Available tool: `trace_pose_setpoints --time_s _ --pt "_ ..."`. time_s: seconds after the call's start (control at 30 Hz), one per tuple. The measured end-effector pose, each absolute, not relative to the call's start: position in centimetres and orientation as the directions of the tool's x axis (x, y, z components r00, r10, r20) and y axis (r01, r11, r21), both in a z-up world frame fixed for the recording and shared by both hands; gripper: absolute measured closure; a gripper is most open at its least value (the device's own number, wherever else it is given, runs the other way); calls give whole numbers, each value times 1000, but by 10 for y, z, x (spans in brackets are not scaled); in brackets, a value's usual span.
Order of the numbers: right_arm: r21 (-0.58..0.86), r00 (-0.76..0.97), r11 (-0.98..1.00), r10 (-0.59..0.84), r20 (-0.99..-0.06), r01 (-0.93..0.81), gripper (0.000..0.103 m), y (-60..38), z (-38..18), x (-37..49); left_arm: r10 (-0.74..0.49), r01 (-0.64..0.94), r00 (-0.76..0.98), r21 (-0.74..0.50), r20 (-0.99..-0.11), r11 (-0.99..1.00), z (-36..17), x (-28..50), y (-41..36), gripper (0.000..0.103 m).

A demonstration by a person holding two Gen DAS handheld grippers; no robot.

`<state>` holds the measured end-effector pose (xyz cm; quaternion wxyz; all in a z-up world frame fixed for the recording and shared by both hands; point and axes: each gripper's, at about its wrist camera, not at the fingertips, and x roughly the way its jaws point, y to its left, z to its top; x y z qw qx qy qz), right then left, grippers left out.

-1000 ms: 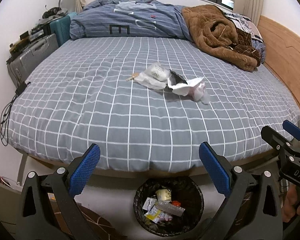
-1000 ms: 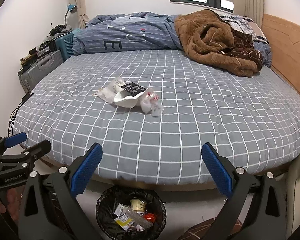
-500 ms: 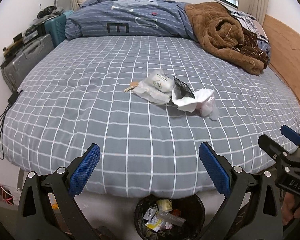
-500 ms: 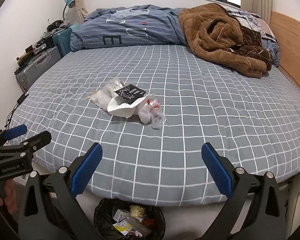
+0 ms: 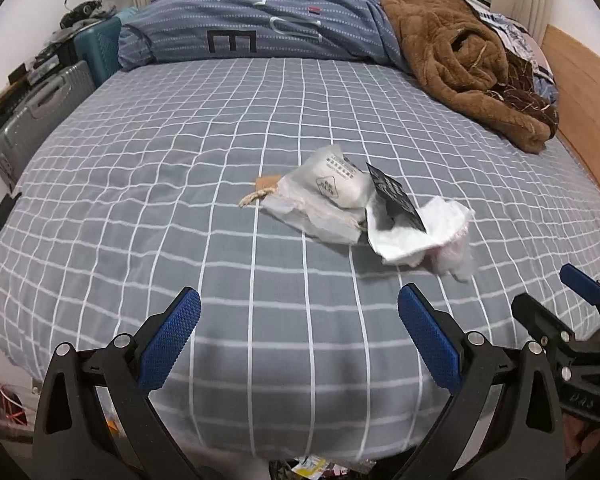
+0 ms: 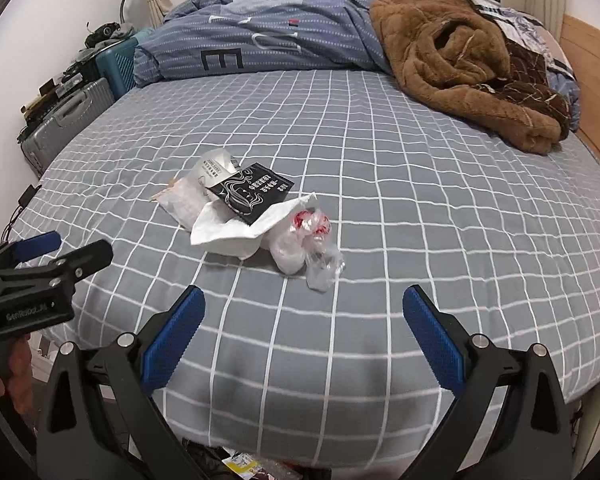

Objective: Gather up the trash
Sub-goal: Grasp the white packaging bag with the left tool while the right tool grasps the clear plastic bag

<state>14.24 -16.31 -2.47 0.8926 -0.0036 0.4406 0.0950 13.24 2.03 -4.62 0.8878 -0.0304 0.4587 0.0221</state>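
Observation:
A small heap of trash lies mid-bed on the grey checked sheet: a white plastic wrapper, a black printed packet, a crumpled white tissue and a clear film bag with red marks. My left gripper is open over the bed's near edge, well short of the heap. Beside it, my right gripper is open too, with the film bag just ahead of it. The trash bin's top peeks out below the bed edge.
A folded blue duvet and a brown fleece blanket lie at the far end of the bed. Suitcases stand along the left wall. A wooden panel borders the right side. A person's hand holds the left gripper's handle.
Both grippers have risen and moved forward over the bed toward the trash heap. The bin has slid almost out of view below. Both stay open.

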Motion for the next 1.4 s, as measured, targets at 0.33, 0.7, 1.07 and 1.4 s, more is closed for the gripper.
trace_pose_setpoints --time_s 0.33,0.7,1.07,1.4 --pt "68 564 977 173 -807 -202 9 -154 -43 183 -7 -87 552 -67 -834 994 -65 197 33 6" --pt "109 493 972 200 -847 -206 19 -166 -77 212 -10 -64 517 -50 -856 997 -87 254 30 11" --pt "172 421 949 273 -865 -262 50 -145 -90 227 -27 19 466 -20 -884 1000 -108 292 2 39" --pt "213 417 940 312 -854 -268 67 -146 -89 223 -96 48 431 -83 -897 995 -113 294 -7 99"
